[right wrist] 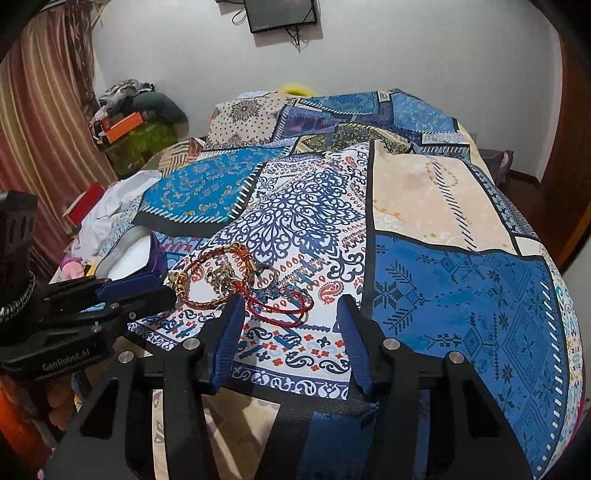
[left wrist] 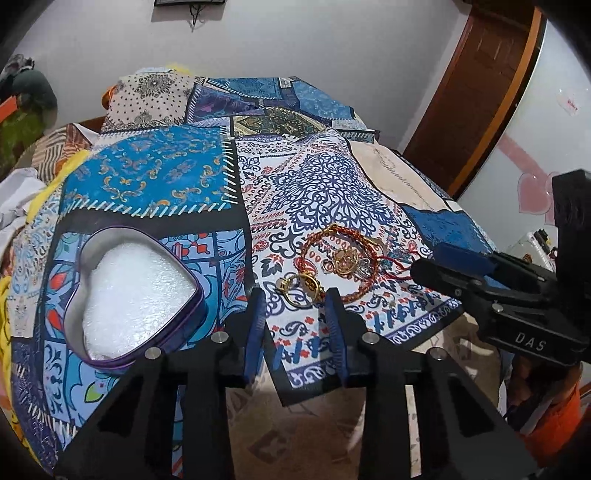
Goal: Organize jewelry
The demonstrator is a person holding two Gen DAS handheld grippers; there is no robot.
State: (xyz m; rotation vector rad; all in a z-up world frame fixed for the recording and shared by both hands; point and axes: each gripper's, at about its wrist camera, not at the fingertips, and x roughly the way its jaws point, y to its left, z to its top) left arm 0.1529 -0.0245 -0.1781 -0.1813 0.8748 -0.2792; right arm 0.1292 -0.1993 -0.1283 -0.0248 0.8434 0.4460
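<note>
A pile of jewelry lies on a patterned bedspread (left wrist: 317, 184): a red-and-gold braided bracelet (left wrist: 354, 291), a round gold pendant (left wrist: 345, 260) and small gold rings (left wrist: 299, 290). The rings lie between the fingertips of my left gripper (left wrist: 295, 295), whose jaws stand apart with no pad touching them. An open heart-shaped tin (left wrist: 192, 284) with white foam inside sits to the left. In the right wrist view, my right gripper (right wrist: 290, 301) is open, straddling a thin red cord bracelet (right wrist: 280, 312). The left gripper (right wrist: 140, 291) reaches in from the left toward the braided bracelet (right wrist: 207, 273).
The bedspread (right wrist: 461, 295) drapes over the near edge, with patterned floor below. Crumpled white cloth (right wrist: 110, 210) and a pile of clothes (right wrist: 136, 110) lie at the far left. A wooden door (left wrist: 480, 92) stands at the right and a screen (right wrist: 282, 14) hangs on the wall.
</note>
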